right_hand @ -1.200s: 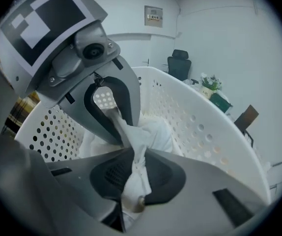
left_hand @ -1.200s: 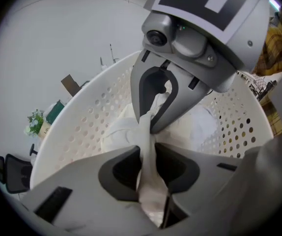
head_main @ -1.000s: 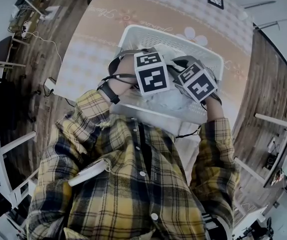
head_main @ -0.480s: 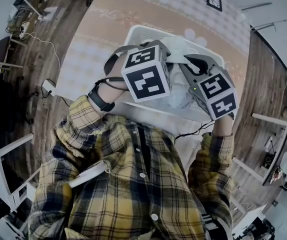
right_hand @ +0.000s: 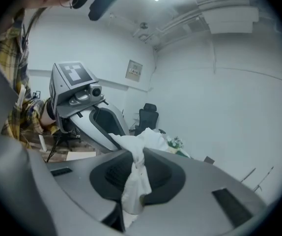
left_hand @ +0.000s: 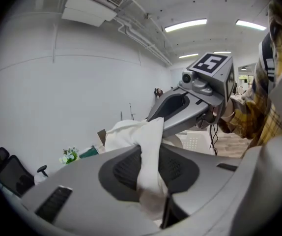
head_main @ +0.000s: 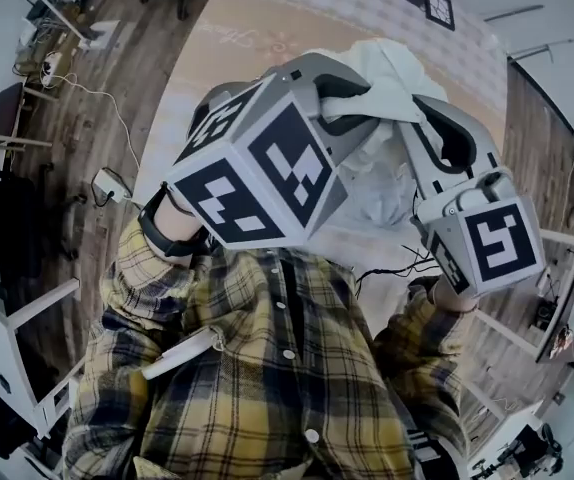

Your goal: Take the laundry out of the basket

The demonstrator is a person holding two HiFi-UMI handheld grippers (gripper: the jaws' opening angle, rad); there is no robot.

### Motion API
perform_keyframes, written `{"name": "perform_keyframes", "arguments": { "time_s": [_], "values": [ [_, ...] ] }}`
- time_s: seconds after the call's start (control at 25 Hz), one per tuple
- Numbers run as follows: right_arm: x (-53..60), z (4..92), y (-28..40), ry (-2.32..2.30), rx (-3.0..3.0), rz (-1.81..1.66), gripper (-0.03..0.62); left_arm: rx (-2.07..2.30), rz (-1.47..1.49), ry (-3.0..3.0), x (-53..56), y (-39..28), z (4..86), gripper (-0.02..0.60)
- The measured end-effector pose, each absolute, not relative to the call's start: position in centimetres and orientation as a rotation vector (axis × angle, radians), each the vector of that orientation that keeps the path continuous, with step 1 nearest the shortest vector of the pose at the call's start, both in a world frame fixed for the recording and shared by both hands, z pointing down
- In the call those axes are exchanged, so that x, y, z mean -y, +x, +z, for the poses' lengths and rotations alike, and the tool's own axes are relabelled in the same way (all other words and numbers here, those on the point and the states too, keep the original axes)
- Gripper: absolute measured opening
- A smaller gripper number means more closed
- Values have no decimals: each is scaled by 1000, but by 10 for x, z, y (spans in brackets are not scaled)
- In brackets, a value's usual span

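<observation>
White cloth (head_main: 392, 68), clamped by both the left gripper (left_hand: 148, 151) and the right gripper (right_hand: 133, 176), has risen above the basket (left_hand: 194, 141), so removal seems nearly done.

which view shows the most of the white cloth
The head view: the white cloth shows bunched on top and hanging below. The left gripper view shows only a strip pinched in the left gripper; the right gripper view a similar strip in the right gripper.

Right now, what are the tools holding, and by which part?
One white cloth, held by both: the left tool and the right tool each pinch a bunched fold at its top.
</observation>
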State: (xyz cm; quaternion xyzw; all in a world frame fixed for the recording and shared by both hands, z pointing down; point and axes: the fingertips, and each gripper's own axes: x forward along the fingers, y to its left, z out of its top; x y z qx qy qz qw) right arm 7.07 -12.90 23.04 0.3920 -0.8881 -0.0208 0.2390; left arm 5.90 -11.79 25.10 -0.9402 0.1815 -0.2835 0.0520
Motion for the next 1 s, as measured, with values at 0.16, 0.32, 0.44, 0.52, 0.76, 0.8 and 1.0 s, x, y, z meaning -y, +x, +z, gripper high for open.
{"name": "perform_keyframes", "arguments": {
  "time_s": [0.16, 0.32, 0.44, 0.52, 0.76, 0.8, 1.0],
  "values": [
    [131, 191, 33, 1120, 2509, -118, 58, -578, -719, -2873, 121, 20, 211, 107],
    [135, 163, -7, 1134, 2574, -178, 59, -641, -596, -2881, 125, -19, 181, 107],
    [138, 150, -41, 1114, 2608, -217, 58, -699, -577, -2866, 129, -55, 170, 107],
    [141, 144, -65, 1093, 2625, -240, 58, -742, -586, -2854, 132, -81, 167, 107],
    [148, 139, -114, 1057, 2660, -259, 59, -810, -628, -2792, 139, -130, 163, 109],
    [146, 139, -118, 1055, 2666, -260, 59, -809, -635, -2787, 137, -134, 162, 109],
    [138, 139, -164, 1053, 2695, -251, 60, -840, -676, -2759, 128, -182, 163, 109]
  ]
}}
